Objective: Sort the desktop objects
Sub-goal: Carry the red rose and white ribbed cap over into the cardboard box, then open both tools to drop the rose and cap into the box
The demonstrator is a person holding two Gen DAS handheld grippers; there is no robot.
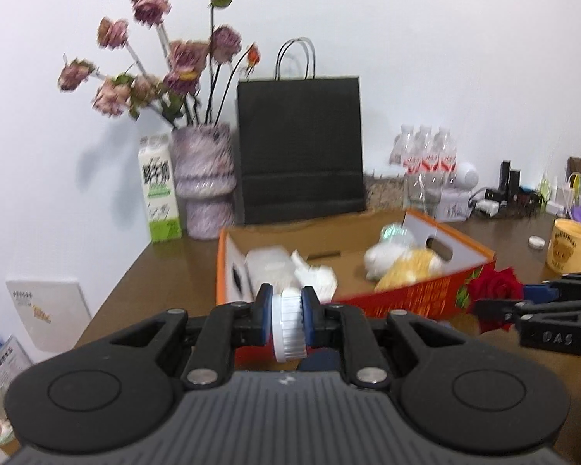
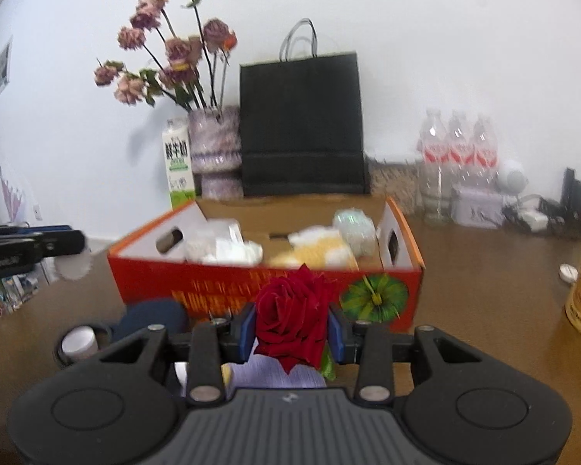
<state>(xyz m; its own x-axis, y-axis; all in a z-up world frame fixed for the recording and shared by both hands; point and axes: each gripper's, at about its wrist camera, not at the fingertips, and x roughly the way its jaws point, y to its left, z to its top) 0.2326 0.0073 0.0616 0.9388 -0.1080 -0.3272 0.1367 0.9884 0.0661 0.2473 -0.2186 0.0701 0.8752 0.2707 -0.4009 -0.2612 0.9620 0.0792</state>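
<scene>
My left gripper (image 1: 287, 319) is shut on a white ribbed cap (image 1: 288, 325), held on edge above the table in front of the orange cardboard box (image 1: 414, 300). My right gripper (image 2: 292, 327) is shut on a red rose (image 2: 292, 319), held close to the front wall of the same box (image 2: 220, 290). The rose also shows in the left wrist view (image 1: 494, 288), and the white cap in the right wrist view (image 2: 73, 265). The box holds white and yellow soft items (image 2: 317, 248) and white packets (image 1: 275, 267).
At the back stand a vase of dried pink flowers (image 1: 203, 182), a milk carton (image 1: 159, 193), a black paper bag (image 1: 300, 151) and water bottles (image 2: 459, 155). A yellow mug (image 1: 569, 246) is at the right. An open jar (image 2: 79, 343) and a dark blue object (image 2: 151, 319) lie near the right gripper.
</scene>
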